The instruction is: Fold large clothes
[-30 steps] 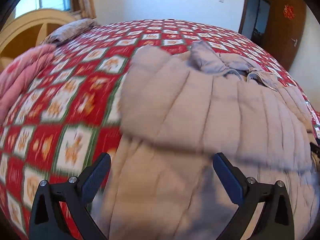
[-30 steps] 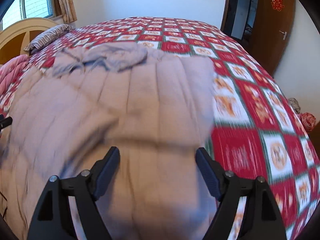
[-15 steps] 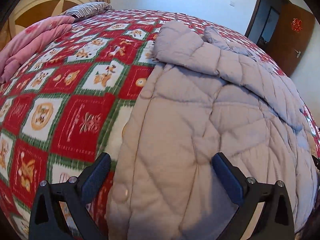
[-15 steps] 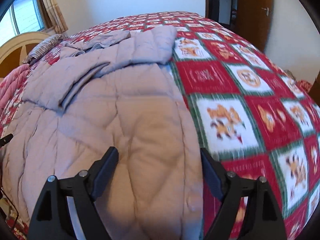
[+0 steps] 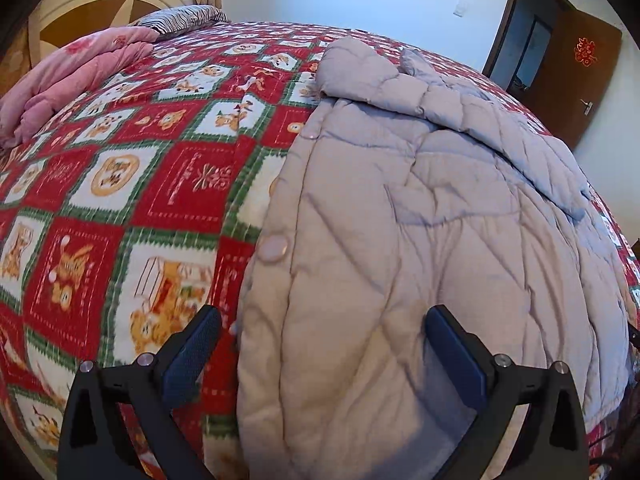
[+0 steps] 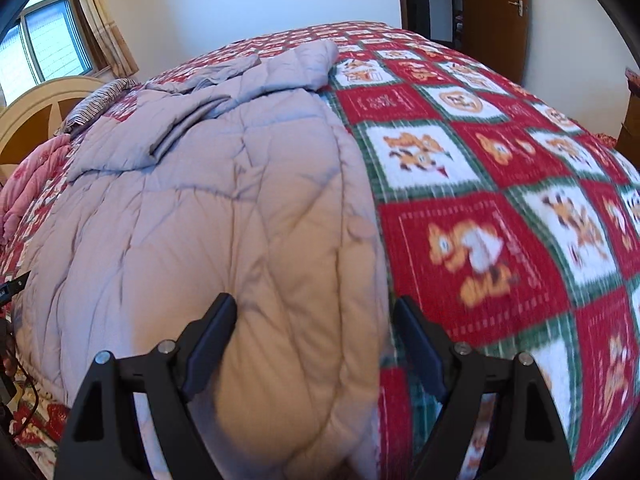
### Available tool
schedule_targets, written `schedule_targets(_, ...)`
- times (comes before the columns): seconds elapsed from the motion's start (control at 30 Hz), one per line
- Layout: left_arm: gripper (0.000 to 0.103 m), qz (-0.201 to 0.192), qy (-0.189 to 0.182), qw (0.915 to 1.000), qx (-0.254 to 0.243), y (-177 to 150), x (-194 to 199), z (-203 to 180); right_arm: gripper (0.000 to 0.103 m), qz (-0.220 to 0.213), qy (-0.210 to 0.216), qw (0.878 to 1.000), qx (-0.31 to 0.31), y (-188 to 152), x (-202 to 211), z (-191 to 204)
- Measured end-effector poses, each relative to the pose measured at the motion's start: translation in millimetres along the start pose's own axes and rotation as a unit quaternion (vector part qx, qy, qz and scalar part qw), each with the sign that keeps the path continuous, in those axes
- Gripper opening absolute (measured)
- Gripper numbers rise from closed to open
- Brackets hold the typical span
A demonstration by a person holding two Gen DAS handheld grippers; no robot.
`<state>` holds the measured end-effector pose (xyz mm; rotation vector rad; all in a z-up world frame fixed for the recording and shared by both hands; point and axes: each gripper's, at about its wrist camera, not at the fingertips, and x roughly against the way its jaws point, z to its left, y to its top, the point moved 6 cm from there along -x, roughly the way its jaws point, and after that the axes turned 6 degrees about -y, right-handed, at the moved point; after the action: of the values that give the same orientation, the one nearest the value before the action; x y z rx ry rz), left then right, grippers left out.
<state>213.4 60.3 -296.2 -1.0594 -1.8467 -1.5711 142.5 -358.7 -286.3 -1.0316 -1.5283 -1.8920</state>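
Note:
A large grey quilted coat lies spread on the bed, with both sleeves folded in across its upper part. Snap buttons run down its left edge. My left gripper is open and empty, and its fingers straddle the coat's lower left edge. In the right wrist view the same coat fills the left half. My right gripper is open and empty, its fingers either side of the coat's lower right edge.
The bed has a red, white and green patterned cover. A pink blanket and a striped pillow lie by the wooden headboard. A brown door stands at the far right.
Both grippers have drawn back from the folded sleeves toward the coat's lower hem, each near its own side edge. The sleeves now lie still across the coat. Both grippers stayed open.

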Motion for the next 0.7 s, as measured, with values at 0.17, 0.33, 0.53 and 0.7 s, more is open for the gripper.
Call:
schedule_targets(0.17,0.102,-0.005,-0.01,0.9999,0.001,-11,8,2,0.082,0.0,0.007,1.0,-0.004,-15,9,1)
schedule_targets(0.33,0.102,-0.01,-0.017,0.9998,-0.002,-20,13,3,0.078,0.004,0.013,1.0,-0.002,-30,17,2)
schedule_targets(0.53,0.102,-0.007,-0.03,0.9995,-0.001,-27,16,-2,0.069,0.01,0.025,1.0,-0.004,-42,24,5)
schedule_targets(0.7,0.101,-0.005,-0.038,0.9992,0.002,-31,20,-3,0.064,0.013,0.034,0.999,-0.012,-53,28,6)
